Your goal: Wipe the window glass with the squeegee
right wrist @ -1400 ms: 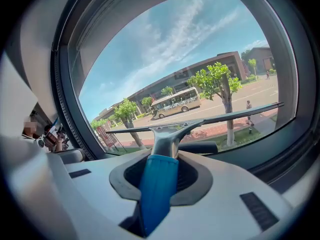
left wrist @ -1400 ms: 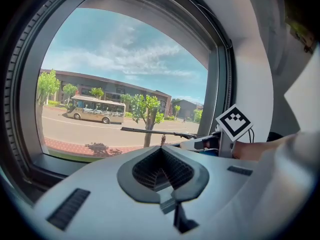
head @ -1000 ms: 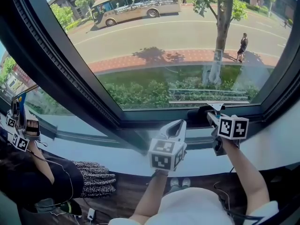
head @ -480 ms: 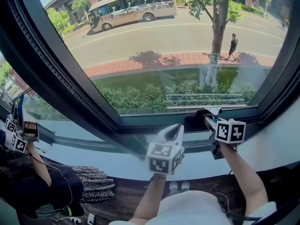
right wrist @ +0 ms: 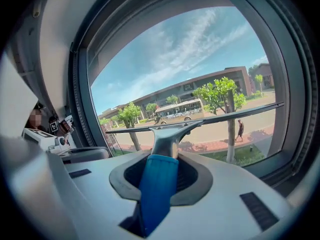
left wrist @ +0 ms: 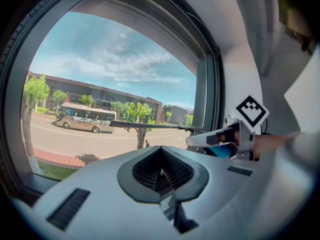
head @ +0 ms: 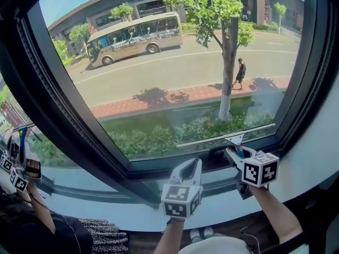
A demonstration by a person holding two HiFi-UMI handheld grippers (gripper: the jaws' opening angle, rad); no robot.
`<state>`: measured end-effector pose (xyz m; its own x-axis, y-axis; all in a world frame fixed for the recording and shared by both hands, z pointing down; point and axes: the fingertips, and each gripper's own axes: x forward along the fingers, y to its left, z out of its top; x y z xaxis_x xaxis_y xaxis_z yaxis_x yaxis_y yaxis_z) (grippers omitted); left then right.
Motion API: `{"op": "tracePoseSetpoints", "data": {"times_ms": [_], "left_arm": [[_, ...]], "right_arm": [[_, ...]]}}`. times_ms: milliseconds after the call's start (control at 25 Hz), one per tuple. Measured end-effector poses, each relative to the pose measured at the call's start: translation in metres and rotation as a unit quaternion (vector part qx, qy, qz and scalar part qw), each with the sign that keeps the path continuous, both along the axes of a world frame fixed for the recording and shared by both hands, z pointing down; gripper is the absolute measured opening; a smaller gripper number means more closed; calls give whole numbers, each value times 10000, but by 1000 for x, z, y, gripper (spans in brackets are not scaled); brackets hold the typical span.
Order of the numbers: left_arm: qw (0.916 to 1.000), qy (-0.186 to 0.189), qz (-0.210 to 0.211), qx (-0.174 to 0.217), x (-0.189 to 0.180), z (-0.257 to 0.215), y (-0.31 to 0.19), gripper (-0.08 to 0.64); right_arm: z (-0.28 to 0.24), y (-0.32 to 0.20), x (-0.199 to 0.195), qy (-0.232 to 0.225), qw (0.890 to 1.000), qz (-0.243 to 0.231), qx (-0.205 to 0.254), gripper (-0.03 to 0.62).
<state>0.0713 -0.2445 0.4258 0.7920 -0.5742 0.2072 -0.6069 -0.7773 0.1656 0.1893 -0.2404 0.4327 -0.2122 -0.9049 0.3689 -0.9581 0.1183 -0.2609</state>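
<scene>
Right gripper view shows right gripper (right wrist: 161, 174) fingers clamped on the squeegee (right wrist: 167, 138); left gripper (left wrist: 161, 173) fingers together.

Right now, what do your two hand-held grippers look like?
The left hand-held gripper and the right hand-held gripper are smooth pale grey plastic. Each carries a cube with black-and-white square markers. Dark ribbed pads line the jaws.

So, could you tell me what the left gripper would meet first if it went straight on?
Most likely the glass, right by the squeegee. Depth is unclear, so the squeegee could come first.
</scene>
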Motion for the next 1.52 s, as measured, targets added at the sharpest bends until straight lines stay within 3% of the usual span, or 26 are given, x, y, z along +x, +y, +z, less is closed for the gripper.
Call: {"op": "tracePoseSetpoints", "data": {"times_ms": [280,600,840,1000,1240,1520], "left_arm": [[9967,379,362,627,21,-28,14,-5],[9920,529,609,974,54,-70,35,-5],[9907,599,596,1066,63,-96,59,-5],[9914,727,430,997,71,-86,60,-5],[9910,799,177,1057,72,-92,61,-5],[9912,762,210,1061,81,-91,54,-5]], "right_arm": [[-117,23,17,553,9914,-8,1188,77],[-300,19,49,1411,9586,-1,2472,77],[-412,16,76,1366,9387,155,3162,77],[-433,3,90,1391,9319,85,3350,77],[-457,-7,75,1586,9184,-115,3623,77],[-460,-28,90,1755,9130,149,3680,77]]}}
